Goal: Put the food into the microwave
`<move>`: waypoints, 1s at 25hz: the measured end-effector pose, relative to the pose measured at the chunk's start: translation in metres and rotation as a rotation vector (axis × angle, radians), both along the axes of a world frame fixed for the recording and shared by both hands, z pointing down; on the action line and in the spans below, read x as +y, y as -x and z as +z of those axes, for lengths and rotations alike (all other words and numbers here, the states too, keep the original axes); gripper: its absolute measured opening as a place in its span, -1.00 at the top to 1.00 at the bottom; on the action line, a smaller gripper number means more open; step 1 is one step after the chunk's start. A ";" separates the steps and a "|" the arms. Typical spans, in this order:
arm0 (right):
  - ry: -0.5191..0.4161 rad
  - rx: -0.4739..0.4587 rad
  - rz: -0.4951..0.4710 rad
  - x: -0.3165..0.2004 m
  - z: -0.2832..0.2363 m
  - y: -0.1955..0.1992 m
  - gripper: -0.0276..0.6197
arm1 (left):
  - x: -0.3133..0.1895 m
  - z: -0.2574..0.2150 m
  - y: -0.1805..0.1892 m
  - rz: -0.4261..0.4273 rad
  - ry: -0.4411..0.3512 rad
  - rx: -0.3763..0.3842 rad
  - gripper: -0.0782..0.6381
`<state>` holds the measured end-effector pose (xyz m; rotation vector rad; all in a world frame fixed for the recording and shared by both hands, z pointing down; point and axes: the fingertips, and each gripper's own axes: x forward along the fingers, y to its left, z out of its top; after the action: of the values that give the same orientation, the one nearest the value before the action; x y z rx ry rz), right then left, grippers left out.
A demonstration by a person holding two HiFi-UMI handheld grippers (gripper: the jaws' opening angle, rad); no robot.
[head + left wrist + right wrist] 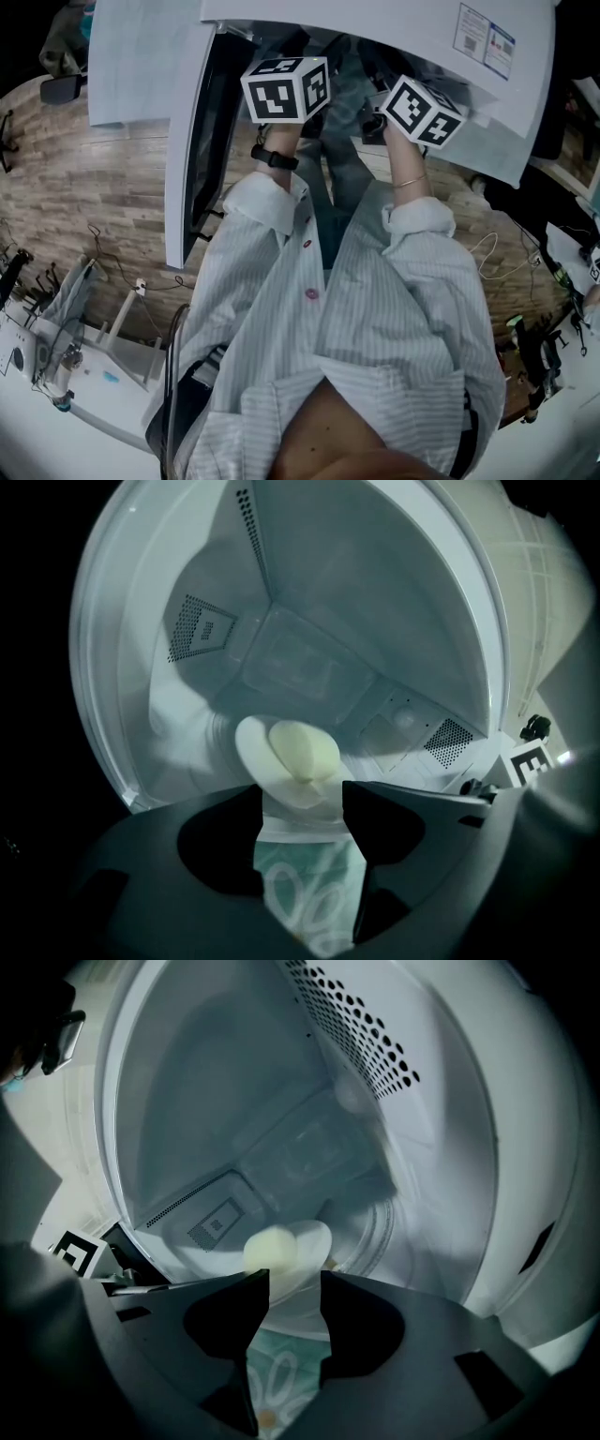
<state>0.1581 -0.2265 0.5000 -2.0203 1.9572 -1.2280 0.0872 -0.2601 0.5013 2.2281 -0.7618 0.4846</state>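
Item: white microwave (375, 28), set on a wood-grain table (84, 187), its door (187, 141) swung open at the left. Food (305, 750): one pale, rounded piece, placed on a white plate (251, 752) on the microwave floor, inside the cavity and toward its near side. A green surface with white loop patterns (309, 892) is seen directly in front of the plate. Whether it is the plate's own rim or something under it cannot be told. Left gripper (302, 789): reached into the cavity from the near side, jaws held wide apart, with the patterned surface and the plate's near edge lying in the gap. No clamping on them is seen. Right gripper (294, 1277): beside the left one and to its right, jaws likewise spread, the same patterned surface framed between them, the food just beyond the tips. Cavity: pale walls, with a perforated vent panel (366, 1035) on the right wall and ring marks of a turntable (380, 1227) on the floor to the right of the plate. Person: striped shirt sleeves (412, 281) are extended toward the opening, and a dark watch (274, 157) is worn on the left wrist.
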 end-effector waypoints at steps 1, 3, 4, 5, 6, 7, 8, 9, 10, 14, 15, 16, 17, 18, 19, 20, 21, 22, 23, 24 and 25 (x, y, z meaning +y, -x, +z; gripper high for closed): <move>-0.003 -0.003 -0.001 0.000 -0.001 0.001 0.35 | 0.001 0.002 0.000 0.005 -0.004 -0.012 0.05; -0.005 -0.004 -0.003 -0.001 -0.002 0.001 0.35 | 0.003 0.006 0.001 0.012 0.005 -0.024 0.05; -0.005 -0.003 -0.003 -0.001 -0.002 0.001 0.35 | 0.004 0.009 0.002 0.014 0.017 -0.028 0.05; -0.005 -0.004 -0.003 -0.001 -0.002 0.001 0.35 | 0.005 0.011 0.004 0.014 0.030 -0.029 0.05; -0.008 -0.007 -0.003 -0.001 -0.002 0.001 0.35 | 0.006 0.012 0.005 0.010 0.041 -0.024 0.05; -0.011 -0.011 -0.003 -0.001 -0.002 0.001 0.35 | 0.007 0.012 0.007 0.002 0.050 -0.015 0.05; -0.012 -0.013 -0.004 -0.001 -0.002 0.001 0.35 | 0.007 0.011 0.008 -0.007 0.054 -0.006 0.05; -0.011 -0.015 -0.004 -0.001 -0.002 0.001 0.35 | 0.006 0.010 0.009 -0.013 0.051 -0.002 0.05; -0.009 -0.017 -0.004 -0.001 -0.002 0.001 0.35 | 0.005 0.009 0.010 -0.017 0.044 -0.004 0.05; -0.009 -0.025 -0.008 0.000 -0.003 0.005 0.35 | 0.004 0.005 0.016 -0.031 0.028 -0.008 0.05; -0.018 -0.022 -0.014 -0.001 -0.006 0.006 0.35 | 0.005 0.003 0.017 -0.035 0.025 -0.006 0.05; -0.026 -0.022 -0.022 -0.003 -0.009 0.007 0.35 | 0.005 0.002 0.018 -0.038 0.021 -0.004 0.05; -0.032 -0.026 -0.031 -0.004 -0.011 0.009 0.35 | 0.006 0.000 0.019 -0.041 0.015 -0.003 0.05; -0.037 -0.029 -0.040 -0.005 -0.013 0.011 0.35 | 0.006 -0.002 0.020 -0.044 0.010 0.000 0.05; -0.041 -0.029 -0.049 -0.005 -0.015 0.013 0.36 | 0.007 -0.005 0.020 -0.045 0.005 0.004 0.05; -0.045 -0.026 -0.058 -0.005 -0.016 0.015 0.38 | 0.009 -0.007 0.020 -0.045 0.001 0.012 0.05; -0.047 -0.021 -0.066 -0.005 -0.018 0.016 0.41 | 0.010 -0.010 0.020 -0.044 -0.001 0.023 0.05; -0.049 -0.017 -0.075 -0.005 -0.019 0.018 0.44 | 0.011 -0.013 0.020 -0.044 -0.003 0.036 0.06; -0.050 -0.014 -0.084 -0.005 -0.021 0.020 0.47 | 0.012 -0.017 0.020 -0.046 -0.004 0.049 0.06; -0.051 -0.014 -0.091 -0.005 -0.022 0.022 0.50 | 0.013 -0.021 0.021 -0.048 -0.005 0.062 0.06; -0.052 -0.013 -0.097 -0.004 -0.024 0.023 0.52 | 0.013 -0.024 0.022 -0.051 -0.003 0.072 0.06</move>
<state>0.1348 -0.2309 0.4763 -1.9087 2.0809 -1.1924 0.0655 -0.2466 0.4774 2.2113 -0.7798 0.3768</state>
